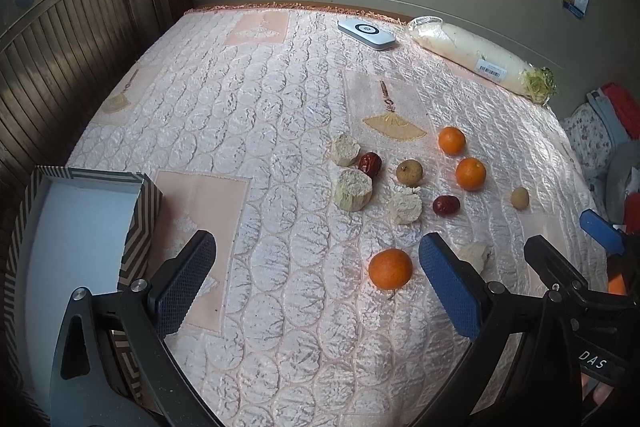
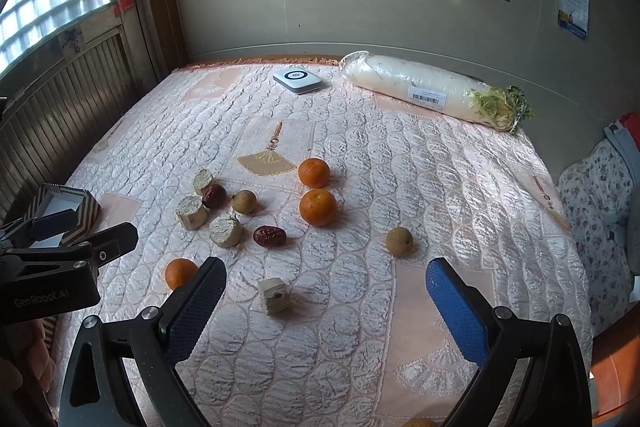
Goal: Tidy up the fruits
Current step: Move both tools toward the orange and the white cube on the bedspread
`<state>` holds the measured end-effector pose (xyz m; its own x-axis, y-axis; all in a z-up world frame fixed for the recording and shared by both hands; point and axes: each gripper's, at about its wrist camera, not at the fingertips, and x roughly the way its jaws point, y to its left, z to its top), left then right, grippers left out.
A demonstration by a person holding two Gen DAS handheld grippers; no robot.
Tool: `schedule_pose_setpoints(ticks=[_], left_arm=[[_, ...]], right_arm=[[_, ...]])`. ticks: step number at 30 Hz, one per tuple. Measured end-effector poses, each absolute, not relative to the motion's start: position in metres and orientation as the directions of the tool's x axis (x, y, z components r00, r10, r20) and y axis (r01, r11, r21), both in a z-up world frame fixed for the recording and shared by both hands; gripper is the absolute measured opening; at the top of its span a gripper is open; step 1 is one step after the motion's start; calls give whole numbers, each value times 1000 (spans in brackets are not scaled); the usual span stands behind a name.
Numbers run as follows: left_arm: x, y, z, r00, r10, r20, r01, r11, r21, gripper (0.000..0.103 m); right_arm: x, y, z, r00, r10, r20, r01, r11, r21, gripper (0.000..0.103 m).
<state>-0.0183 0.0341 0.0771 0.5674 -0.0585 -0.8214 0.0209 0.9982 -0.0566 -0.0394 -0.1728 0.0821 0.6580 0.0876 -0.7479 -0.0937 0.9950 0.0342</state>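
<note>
Three oranges lie on the quilted pink cloth: one near me (image 1: 390,268) (image 2: 180,272) and two farther out (image 1: 452,140) (image 1: 471,173) (image 2: 314,172) (image 2: 318,207). Two red dates (image 1: 370,164) (image 1: 446,205) (image 2: 269,236), two longans (image 1: 409,172) (image 1: 520,197) (image 2: 399,241) and several pale cut chunks (image 1: 353,190) (image 2: 274,295) lie among them. My left gripper (image 1: 316,291) is open and empty, with the near orange between its fingers. My right gripper (image 2: 326,311) is open and empty above the small chunk. A striped open box (image 1: 80,227) (image 2: 64,205) stands at the left.
A wrapped white radish (image 1: 476,59) (image 2: 432,87) and a white flat device (image 1: 366,33) (image 2: 297,80) lie by the back wall. Folded floral cloth (image 2: 592,195) sits off the right edge. A wooden panel wall runs along the left.
</note>
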Motion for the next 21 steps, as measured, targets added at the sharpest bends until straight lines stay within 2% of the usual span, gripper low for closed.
schedule_pose_setpoints(ticks=[21], left_arm=[[-20, 33, 73, 558, -58, -828, 25, 998, -53, 102]], right_arm=[[-41, -173, 79, 644, 87, -760, -99, 995, 30, 100]])
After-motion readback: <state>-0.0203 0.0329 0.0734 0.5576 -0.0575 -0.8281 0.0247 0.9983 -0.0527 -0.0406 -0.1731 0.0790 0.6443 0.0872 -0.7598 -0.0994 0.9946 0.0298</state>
